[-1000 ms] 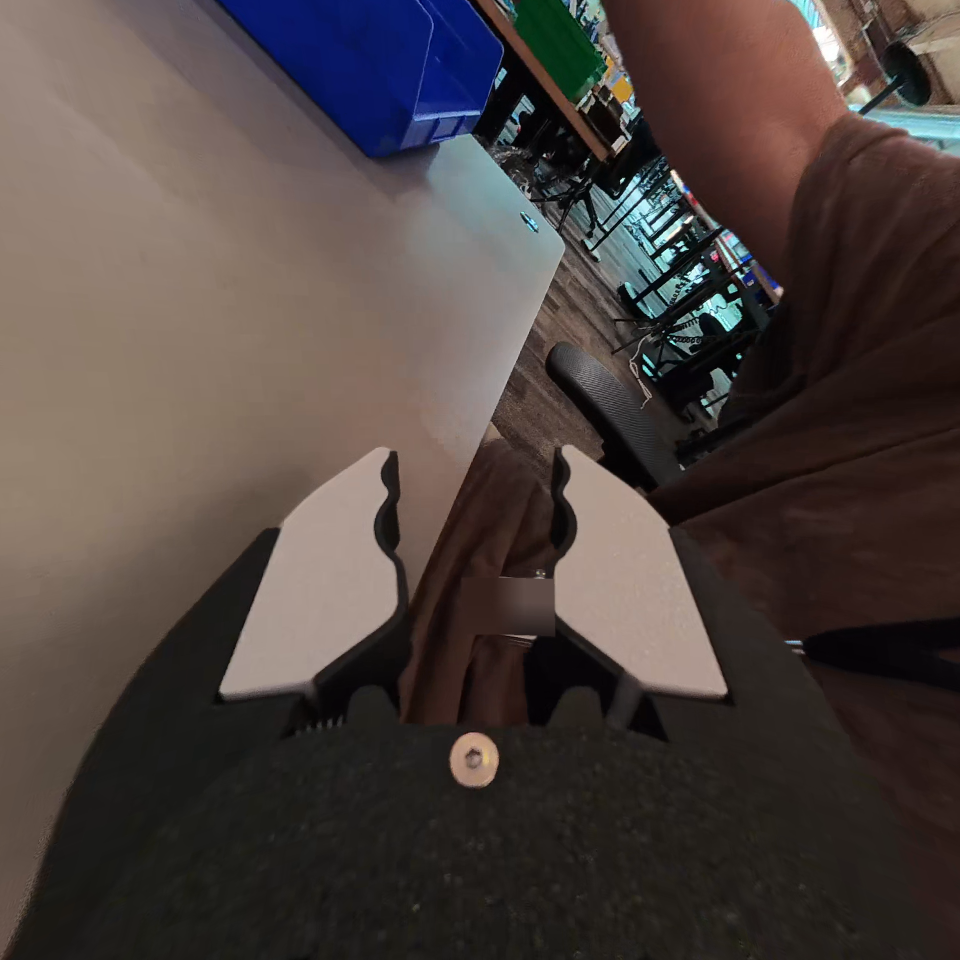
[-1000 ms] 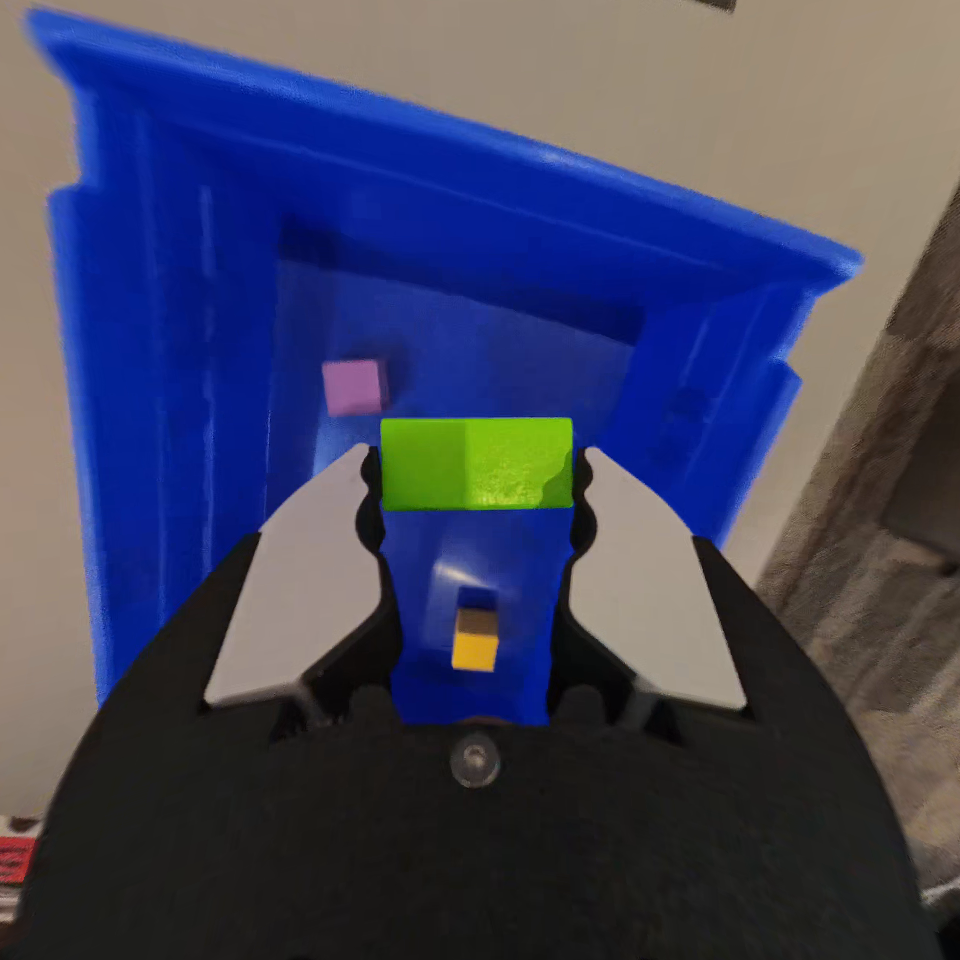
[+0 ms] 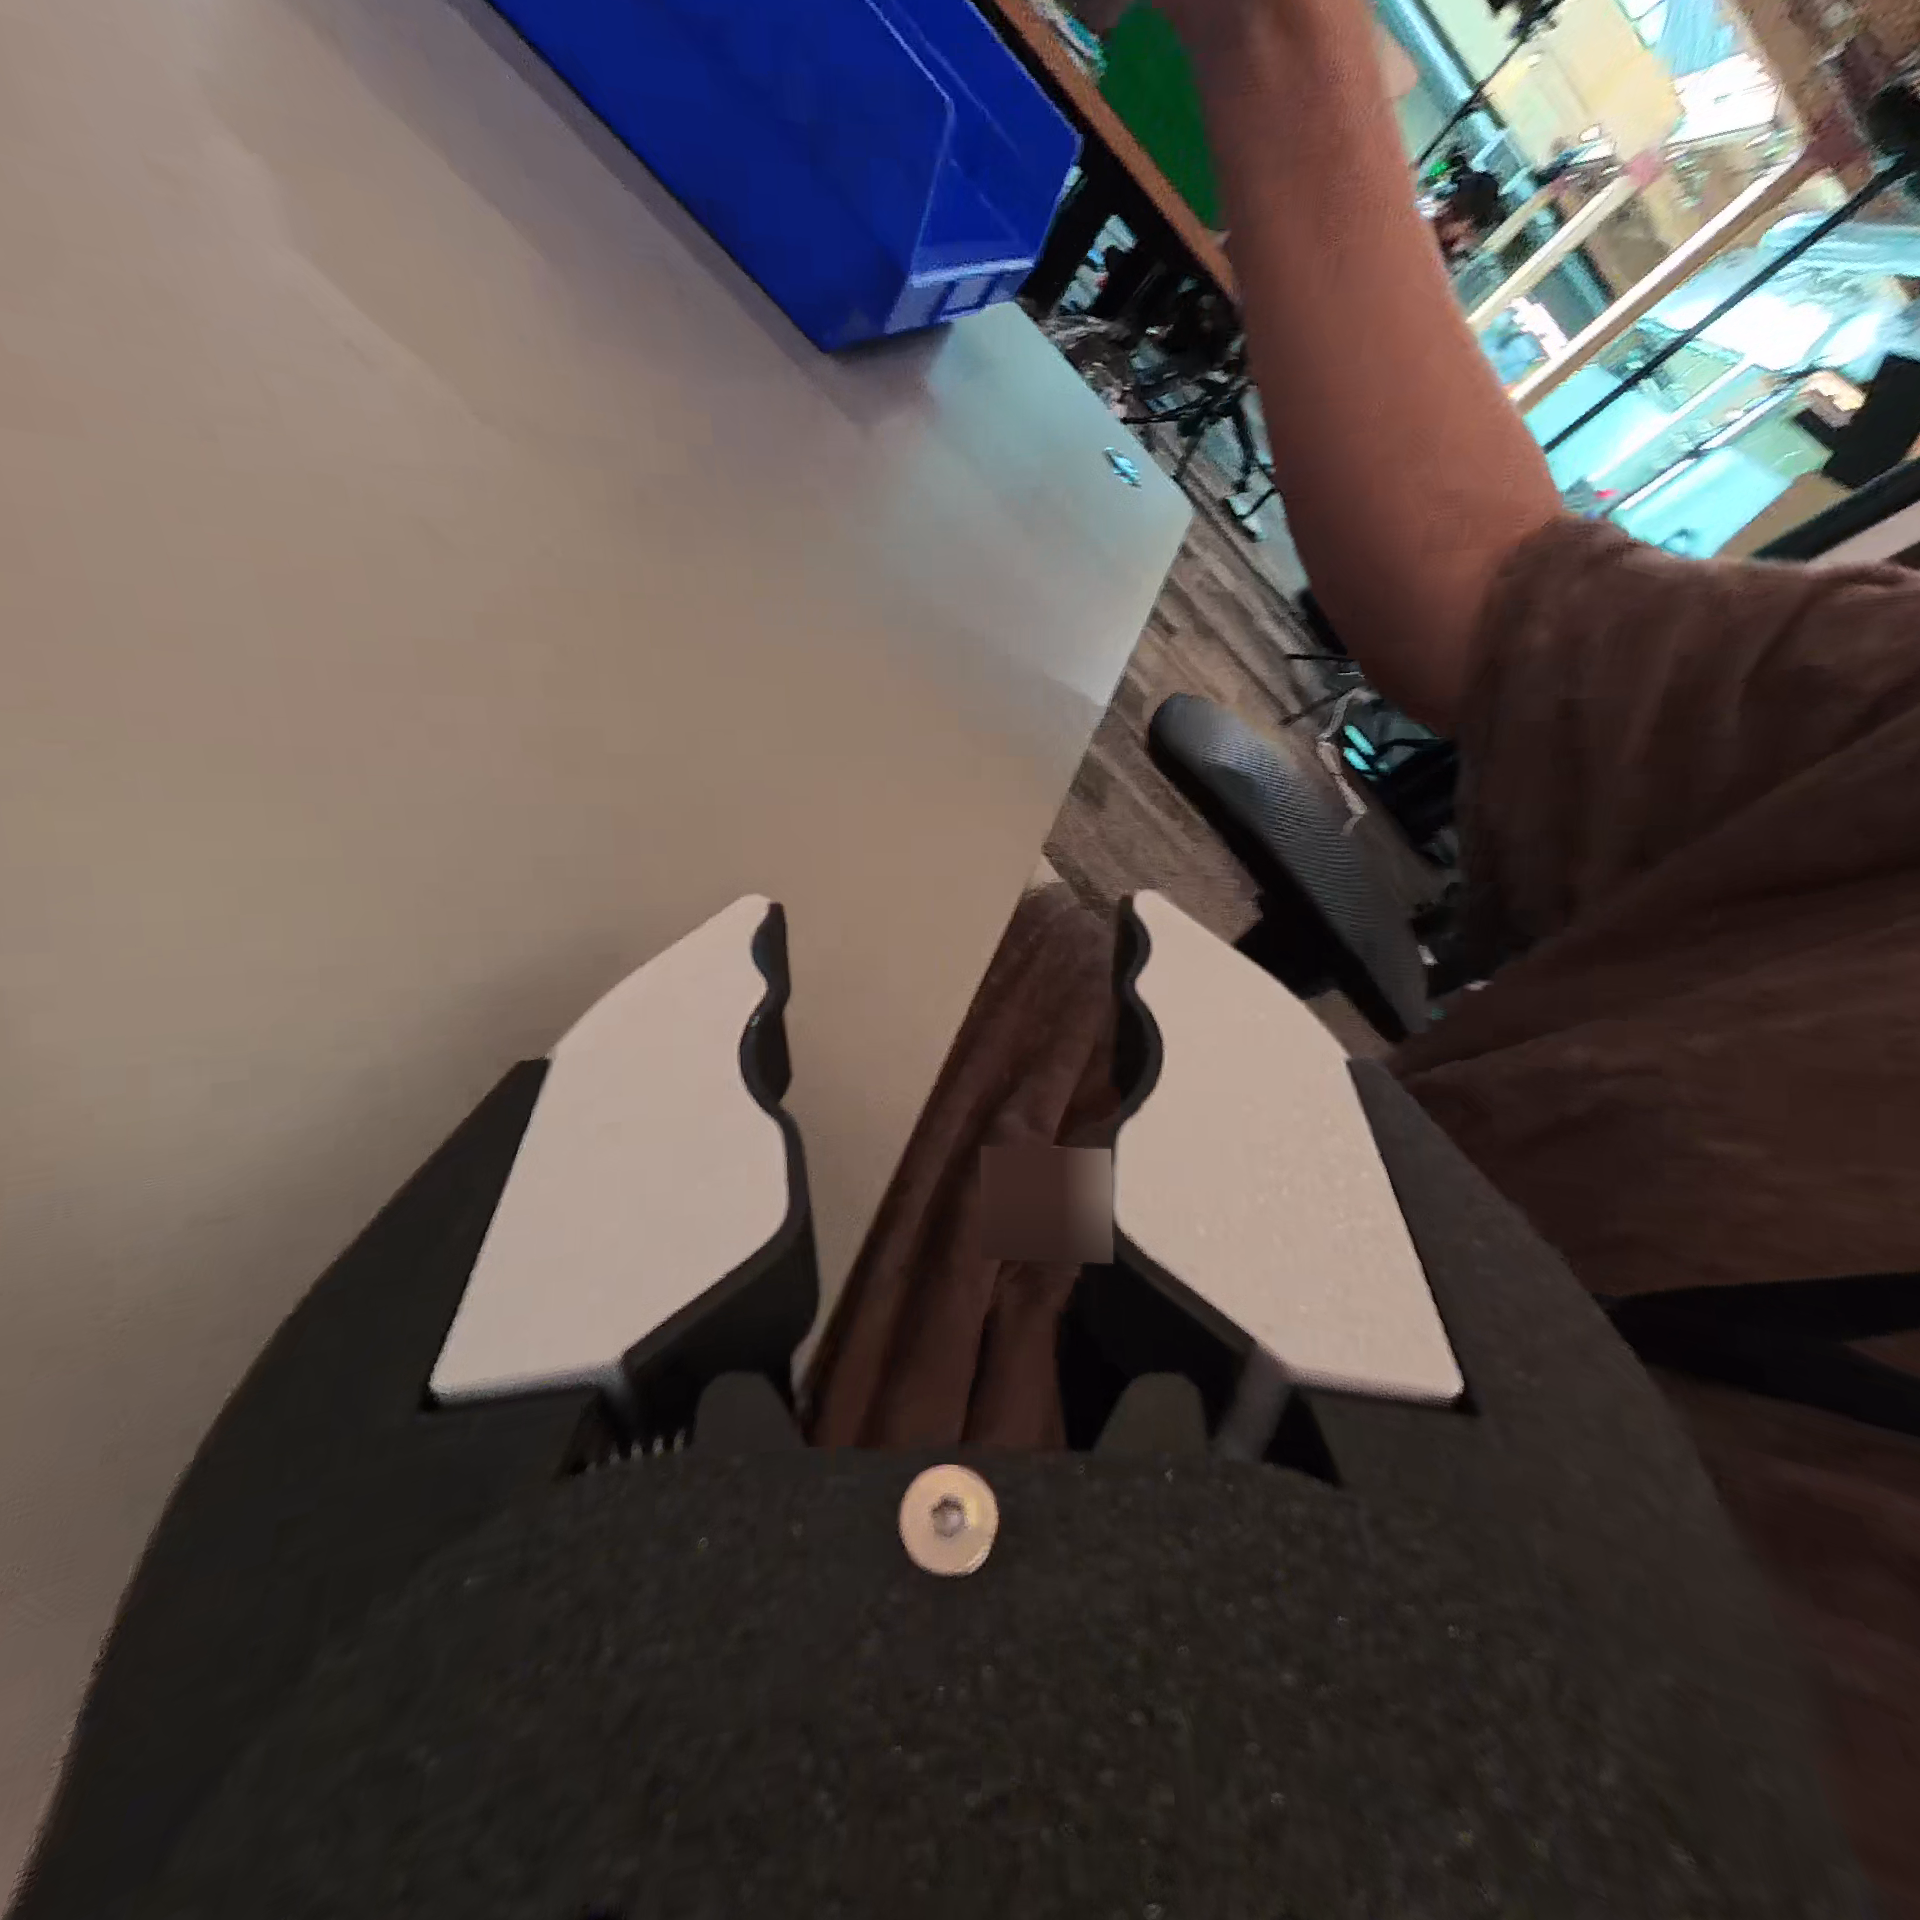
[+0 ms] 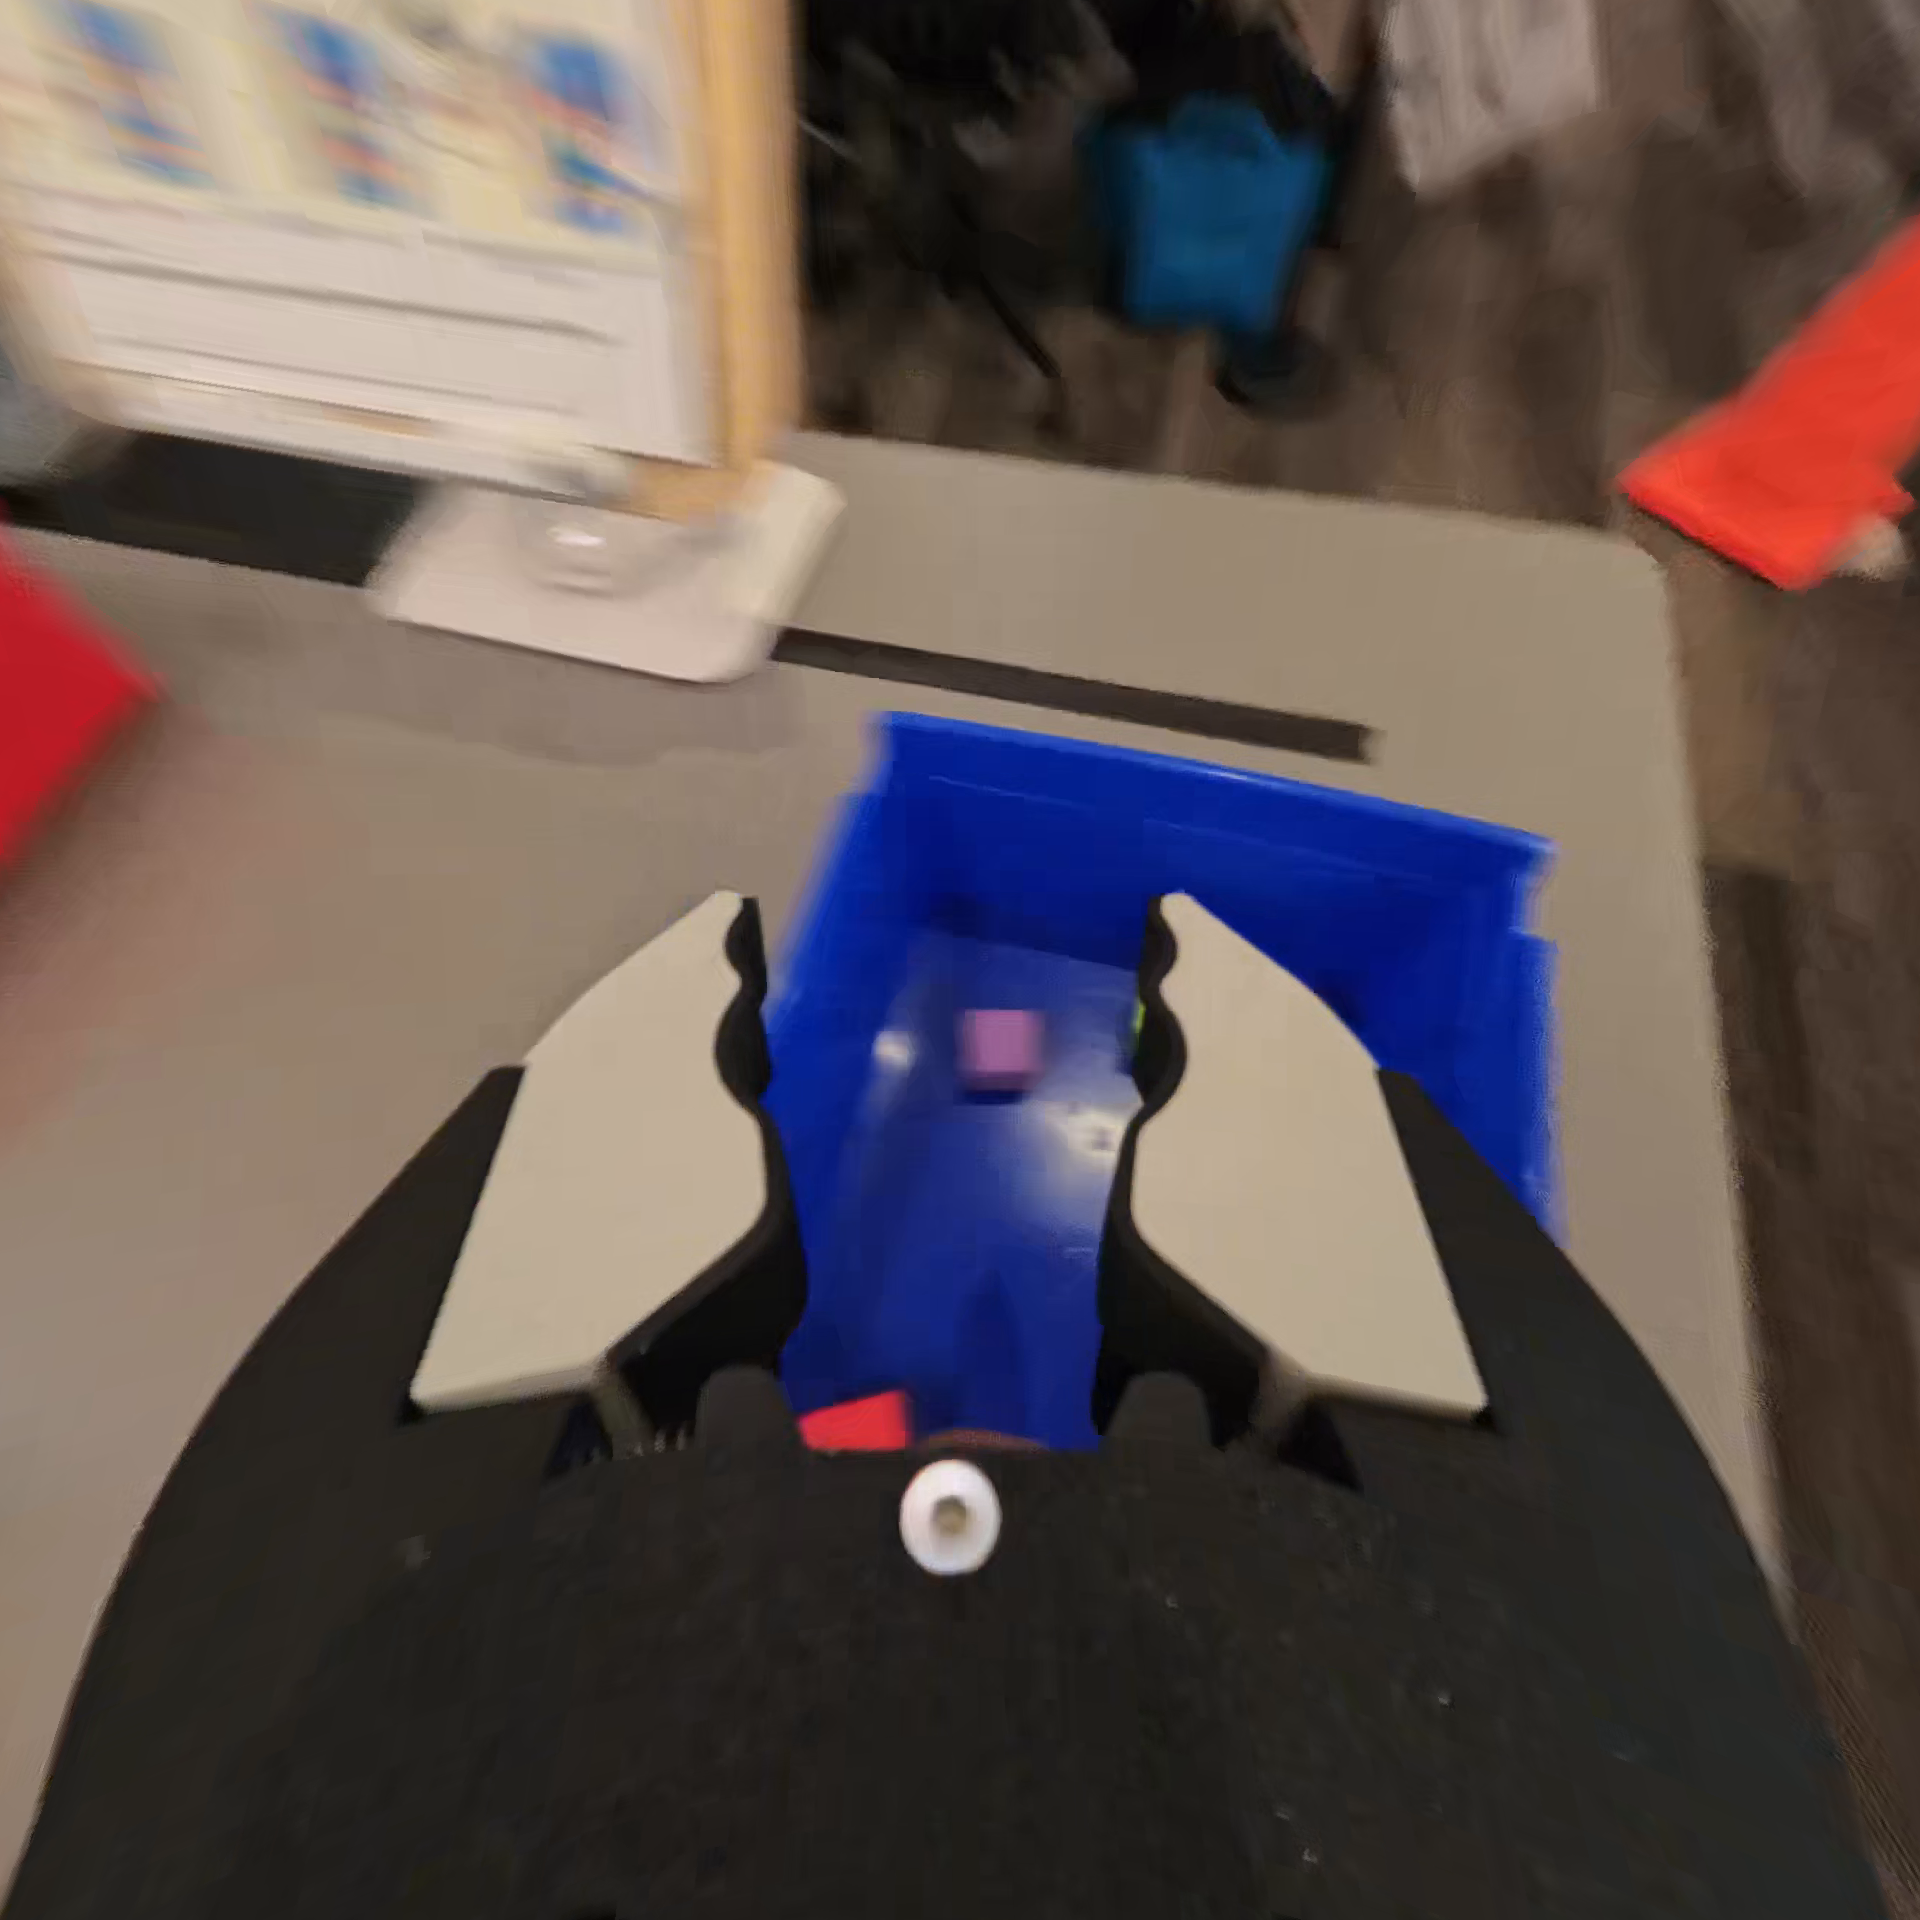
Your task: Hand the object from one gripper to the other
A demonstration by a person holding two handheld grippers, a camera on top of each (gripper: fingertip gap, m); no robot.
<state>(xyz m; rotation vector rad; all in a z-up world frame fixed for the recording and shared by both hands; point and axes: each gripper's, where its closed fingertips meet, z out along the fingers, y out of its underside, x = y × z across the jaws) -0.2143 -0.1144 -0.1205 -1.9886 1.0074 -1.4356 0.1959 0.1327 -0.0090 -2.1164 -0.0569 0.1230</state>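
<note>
Since previous frame: green block gone from right gripper, pulled back above blue bin, jaws apart, empty. Green sliver by right fingertip, inside bin, likely that block. Left gripper open, empty, farther off.

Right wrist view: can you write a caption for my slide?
Open, empty right tool above a blue bin holding a purple cube.
</note>
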